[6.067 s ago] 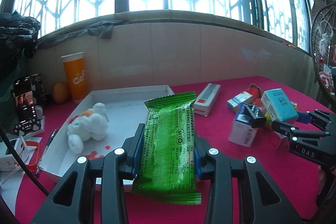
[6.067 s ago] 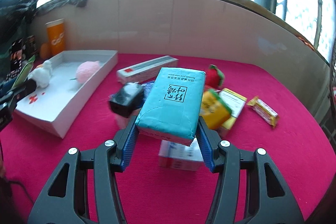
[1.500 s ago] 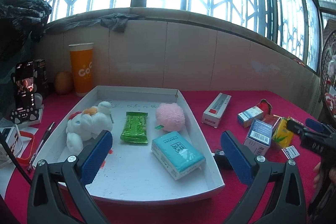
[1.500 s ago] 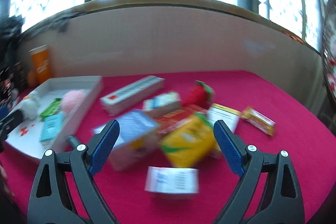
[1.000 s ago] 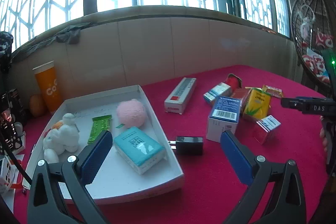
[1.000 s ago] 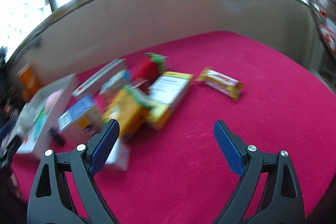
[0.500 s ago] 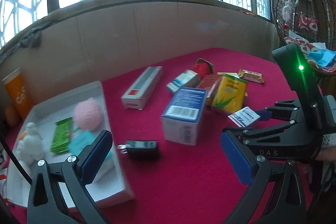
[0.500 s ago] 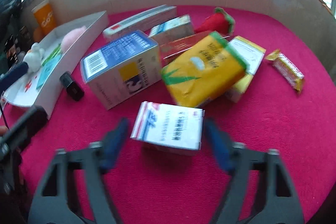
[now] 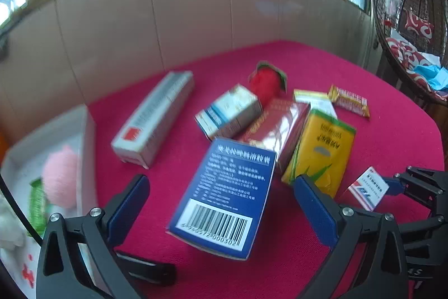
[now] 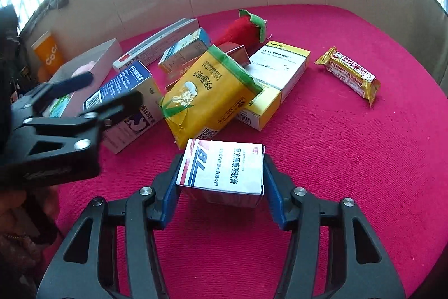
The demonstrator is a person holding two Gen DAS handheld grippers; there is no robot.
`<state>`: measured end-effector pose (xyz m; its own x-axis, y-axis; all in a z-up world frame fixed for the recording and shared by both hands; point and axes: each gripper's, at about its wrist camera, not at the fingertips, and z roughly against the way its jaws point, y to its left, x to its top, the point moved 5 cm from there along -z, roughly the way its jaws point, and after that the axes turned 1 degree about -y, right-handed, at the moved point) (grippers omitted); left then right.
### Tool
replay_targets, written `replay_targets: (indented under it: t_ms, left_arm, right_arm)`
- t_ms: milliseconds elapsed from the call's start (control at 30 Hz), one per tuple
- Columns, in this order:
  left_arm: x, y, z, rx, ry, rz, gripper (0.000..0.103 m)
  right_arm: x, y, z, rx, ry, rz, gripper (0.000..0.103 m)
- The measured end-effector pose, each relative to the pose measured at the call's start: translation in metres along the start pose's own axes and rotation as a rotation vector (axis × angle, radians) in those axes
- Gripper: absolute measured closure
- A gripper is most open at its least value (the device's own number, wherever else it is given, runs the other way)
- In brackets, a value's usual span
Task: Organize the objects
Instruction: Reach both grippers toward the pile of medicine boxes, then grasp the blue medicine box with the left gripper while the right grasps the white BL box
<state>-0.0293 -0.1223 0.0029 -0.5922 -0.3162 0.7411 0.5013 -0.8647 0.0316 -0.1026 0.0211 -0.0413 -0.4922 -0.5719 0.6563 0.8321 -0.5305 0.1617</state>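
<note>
Your right gripper (image 10: 221, 184) is squeezing the white box (image 10: 222, 168) on the red surface (image 10: 350, 159). It looks light and easy to crush, so hold its sides gently. Your left gripper (image 9: 221, 203) is standing wide open around the blue box (image 9: 224, 195).

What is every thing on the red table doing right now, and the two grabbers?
Right gripper: shut on the white box.
Left gripper: open, around the blue box, not touching.
Yellow pack: leaning on other boxes.
Strawberry toy: lying down.
Snack bar: lying alone.
Tray: holds a pink ball.
</note>
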Motion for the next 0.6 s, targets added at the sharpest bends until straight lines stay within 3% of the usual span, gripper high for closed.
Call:
replay_targets:
  t_ms: [100,167,233,367,600]
  left_arm:
    - [-0.005,0.002,-0.011,-0.014,0.052,0.017,0.002]
    - [-0.008,0.003,-0.011,-0.022,0.06,0.025,0.023]
    - [-0.011,0.002,-0.013,-0.025,0.072,0.024,0.054]
    - [-0.016,-0.004,-0.004,-0.004,0.035,0.002,0.054]
    - [-0.016,-0.003,0.041,0.07,-0.162,0.011,0.054]
  right_arm:
    - [-0.003,-0.004,0.005,0.011,-0.002,-0.009,0.049]
    - [-0.002,-0.005,0.005,0.016,-0.003,-0.013,0.049]
    - [-0.001,-0.006,0.004,0.021,-0.003,-0.016,0.049]
    - [-0.002,-0.006,0.004,0.029,-0.006,-0.023,0.049]
    - [-0.001,-0.004,0.004,0.031,-0.02,-0.046,0.05]
